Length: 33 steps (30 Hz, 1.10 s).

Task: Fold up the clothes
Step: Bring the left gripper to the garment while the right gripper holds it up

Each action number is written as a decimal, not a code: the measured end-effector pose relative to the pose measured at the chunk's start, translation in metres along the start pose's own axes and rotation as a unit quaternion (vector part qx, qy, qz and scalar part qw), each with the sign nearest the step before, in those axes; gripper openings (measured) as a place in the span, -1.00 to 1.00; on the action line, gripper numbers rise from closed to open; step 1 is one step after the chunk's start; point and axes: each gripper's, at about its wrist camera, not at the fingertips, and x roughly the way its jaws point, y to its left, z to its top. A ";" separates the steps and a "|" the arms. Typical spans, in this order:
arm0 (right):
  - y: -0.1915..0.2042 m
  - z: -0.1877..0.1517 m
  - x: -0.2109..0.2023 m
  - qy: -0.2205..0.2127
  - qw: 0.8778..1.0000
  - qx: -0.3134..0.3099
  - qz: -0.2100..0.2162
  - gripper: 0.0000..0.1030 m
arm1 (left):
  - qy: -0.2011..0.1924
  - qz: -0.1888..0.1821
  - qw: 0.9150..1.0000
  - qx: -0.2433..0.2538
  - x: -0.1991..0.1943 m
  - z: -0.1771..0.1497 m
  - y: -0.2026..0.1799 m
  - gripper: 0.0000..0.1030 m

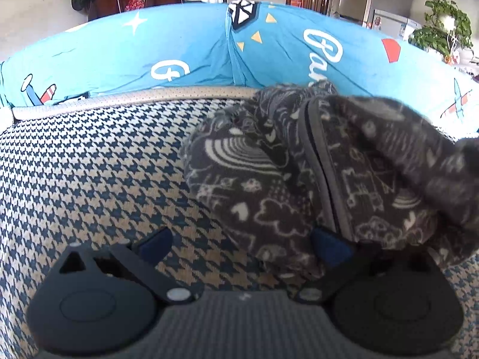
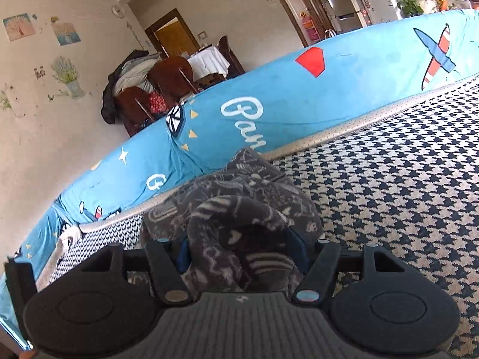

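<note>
Fleece garment (image 1: 269, 185) looks soft, light, floppy. Left hand-held gripper (image 1: 242, 242) released; right hand-held gripper (image 2: 242, 254) grasping fleece. I'd take the hem band (image 1: 320, 164).

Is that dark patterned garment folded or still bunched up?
Bunched up. The garment sits in a rumpled heap on the checked mat, with loose rolls and creases and no flat, squared edges showing in either view.

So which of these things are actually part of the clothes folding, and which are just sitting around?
Part of the job:
- dark patterned garment, crumpled
- left gripper, open, beside it
- right gripper, with cloth bunched between its fingers
- houndstooth surface under the garment

Just there:
- blue cartoon-print cushion
- wooden chairs
- potted plant
</note>
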 end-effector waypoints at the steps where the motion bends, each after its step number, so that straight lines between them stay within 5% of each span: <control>1: 0.003 -0.004 0.003 0.008 1.000 -0.010 -0.001 0.11 | -0.005 -0.003 1.000 -0.006 -0.003 0.002 0.002 1.00; 4: 0.012 -0.015 0.011 0.028 0.999 -0.045 -0.001 -0.02 | -0.018 -0.011 0.999 -0.033 -0.011 0.008 0.011 1.00; 22: 0.053 -0.060 0.016 0.083 0.980 -0.167 0.069 -0.02 | -0.049 -0.061 0.993 -0.083 -0.020 0.033 0.005 1.00; 33: 0.063 -0.070 0.017 0.102 0.970 -0.198 0.094 0.00 | -0.002 -0.083 0.995 -0.054 0.008 0.023 -0.019 1.00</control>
